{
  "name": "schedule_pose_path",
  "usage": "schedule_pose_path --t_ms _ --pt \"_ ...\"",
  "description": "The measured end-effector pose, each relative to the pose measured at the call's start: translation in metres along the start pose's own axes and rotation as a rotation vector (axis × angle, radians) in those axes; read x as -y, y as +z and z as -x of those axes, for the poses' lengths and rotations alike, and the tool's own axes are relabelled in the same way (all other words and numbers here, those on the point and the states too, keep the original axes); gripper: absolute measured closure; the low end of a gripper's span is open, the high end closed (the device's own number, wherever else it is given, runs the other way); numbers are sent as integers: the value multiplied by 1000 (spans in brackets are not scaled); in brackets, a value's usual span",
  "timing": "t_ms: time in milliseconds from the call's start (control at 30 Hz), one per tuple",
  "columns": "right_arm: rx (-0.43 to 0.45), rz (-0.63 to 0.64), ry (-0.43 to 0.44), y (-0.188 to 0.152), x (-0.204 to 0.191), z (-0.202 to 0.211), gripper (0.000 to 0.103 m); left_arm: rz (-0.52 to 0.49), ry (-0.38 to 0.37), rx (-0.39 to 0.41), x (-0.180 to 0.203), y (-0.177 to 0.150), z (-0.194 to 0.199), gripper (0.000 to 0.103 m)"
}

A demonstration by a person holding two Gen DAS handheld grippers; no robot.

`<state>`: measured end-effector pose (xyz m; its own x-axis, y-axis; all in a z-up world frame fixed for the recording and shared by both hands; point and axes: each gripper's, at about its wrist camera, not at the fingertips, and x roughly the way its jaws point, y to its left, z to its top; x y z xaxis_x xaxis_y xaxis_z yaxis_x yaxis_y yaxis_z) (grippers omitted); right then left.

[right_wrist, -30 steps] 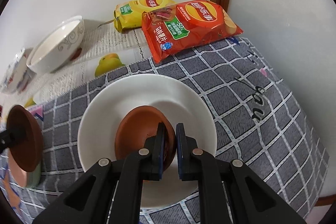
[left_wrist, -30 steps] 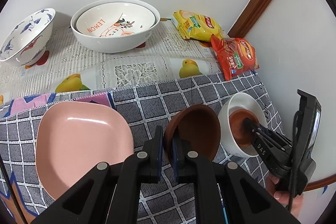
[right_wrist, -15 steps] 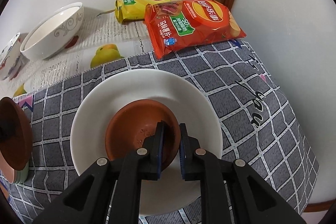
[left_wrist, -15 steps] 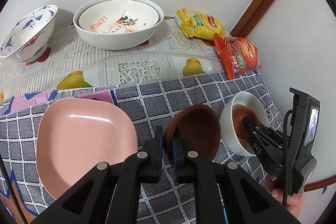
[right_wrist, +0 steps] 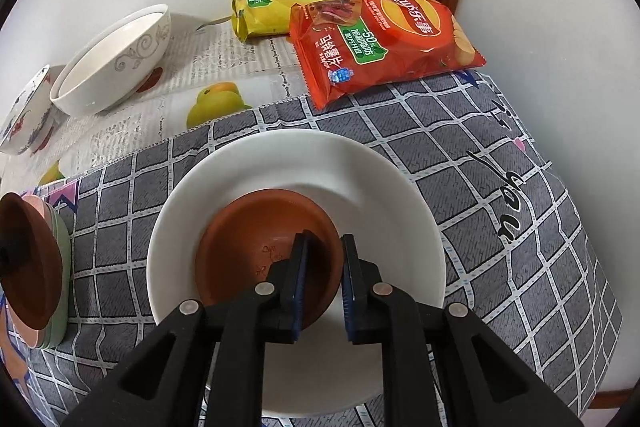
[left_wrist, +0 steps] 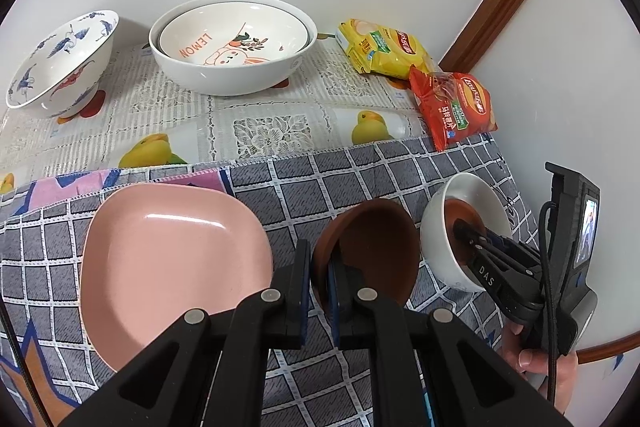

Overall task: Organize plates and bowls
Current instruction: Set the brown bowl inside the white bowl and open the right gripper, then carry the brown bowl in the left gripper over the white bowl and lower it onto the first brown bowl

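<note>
My left gripper is shut on the rim of a small brown bowl and holds it above the checked cloth, between the pink plate and a white bowl. A second brown bowl sits inside that white bowl. My right gripper has its jaws parted around this bowl's near rim, the left finger inside it. The right gripper also shows in the left wrist view. The left-held bowl shows at the left of the right wrist view.
At the back stand a large white bowl with a "LEMON" bowl inside and a blue-patterned bowl. A yellow chip bag and a red chip bag lie near the wall corner. Walls close the back and right.
My right gripper's jaws have parted, releasing the brown bowl, which now rests in the white bowl. My left gripper has barely moved.
</note>
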<state>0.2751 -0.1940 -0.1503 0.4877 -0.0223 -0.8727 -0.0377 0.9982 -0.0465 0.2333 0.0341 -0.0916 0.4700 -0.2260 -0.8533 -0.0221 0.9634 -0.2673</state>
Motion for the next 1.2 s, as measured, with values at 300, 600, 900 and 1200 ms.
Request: schedule_pose_path --t_ms 300,600,900,1200 --pt "10 36 -11 0 -2 3 75 -9 6 -3 2 -3 6 95" --pt "20 2 50 -4 4 16 73 -29 4 3 13 -6 13 95" --pt "123 -62 124 -14 26 67 72 -62 -30 26 41 -8 20 95" --pt "180 -144 90 -26 73 91 68 -102 -67 28 78 -4 14 95"
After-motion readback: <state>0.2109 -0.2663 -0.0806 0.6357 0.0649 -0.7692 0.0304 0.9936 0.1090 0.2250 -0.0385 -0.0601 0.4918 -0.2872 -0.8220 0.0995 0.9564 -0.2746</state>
